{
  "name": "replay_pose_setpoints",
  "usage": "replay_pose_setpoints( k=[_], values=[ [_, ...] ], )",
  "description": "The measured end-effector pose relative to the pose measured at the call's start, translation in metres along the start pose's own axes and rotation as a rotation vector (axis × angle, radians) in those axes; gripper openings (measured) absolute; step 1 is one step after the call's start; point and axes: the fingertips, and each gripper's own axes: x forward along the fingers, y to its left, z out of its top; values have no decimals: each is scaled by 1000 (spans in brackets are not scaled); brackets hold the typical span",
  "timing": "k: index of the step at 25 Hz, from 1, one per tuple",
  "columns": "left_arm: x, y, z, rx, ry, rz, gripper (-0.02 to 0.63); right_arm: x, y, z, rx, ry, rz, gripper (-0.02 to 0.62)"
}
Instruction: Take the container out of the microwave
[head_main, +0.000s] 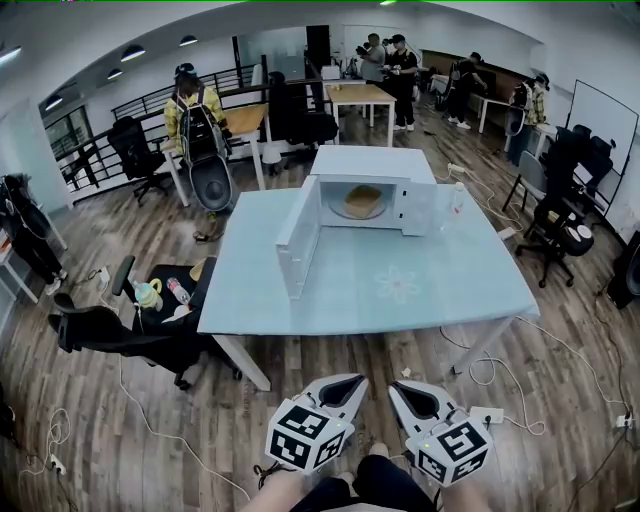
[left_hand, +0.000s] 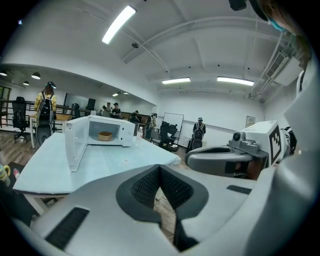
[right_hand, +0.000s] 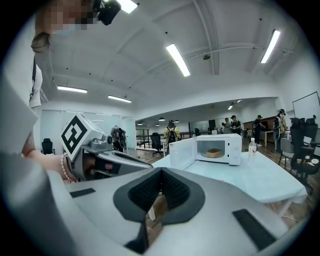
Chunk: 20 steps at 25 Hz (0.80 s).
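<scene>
Container (head_main: 362, 200), round, tan, was partly hidden inside boxy white microwave (head_main: 418, 205) on desk (head_main: 450, 280); left claw (head_main: 347, 385) and right claw (head_main: 402, 392) were closed, empty.

- The head view looks from high above and well back from the microwave (head_main: 365, 205), facing forward and steeply down. The microwave's open front faces the camera and the whole table (head_main: 450, 290) lies under it. The left gripper (head_main: 355, 384) and right gripper (head_main: 397, 390) sit at the bottom edge, well short of the microwave.
- The left gripper view sits low, near table height, and looks along that gripper's jaws. The microwave is small and far off, left of centre.
- The right gripper view sits equally low, with the microwave small and right of centre.
- All three views share the microwave's open front and the table. Each gripper view also catches the other gripper at its side.
</scene>
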Motion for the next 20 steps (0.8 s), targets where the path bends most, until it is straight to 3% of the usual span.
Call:
replay_pose_setpoints(
  k=[12,20],
  values=[
    [89,66,37,-1,18,21,12,82,-97,25,7,-24,24,11],
    [149,121,75,-27,1,99,12,146,-164,49,-24,-24,115,10]
  ],
)
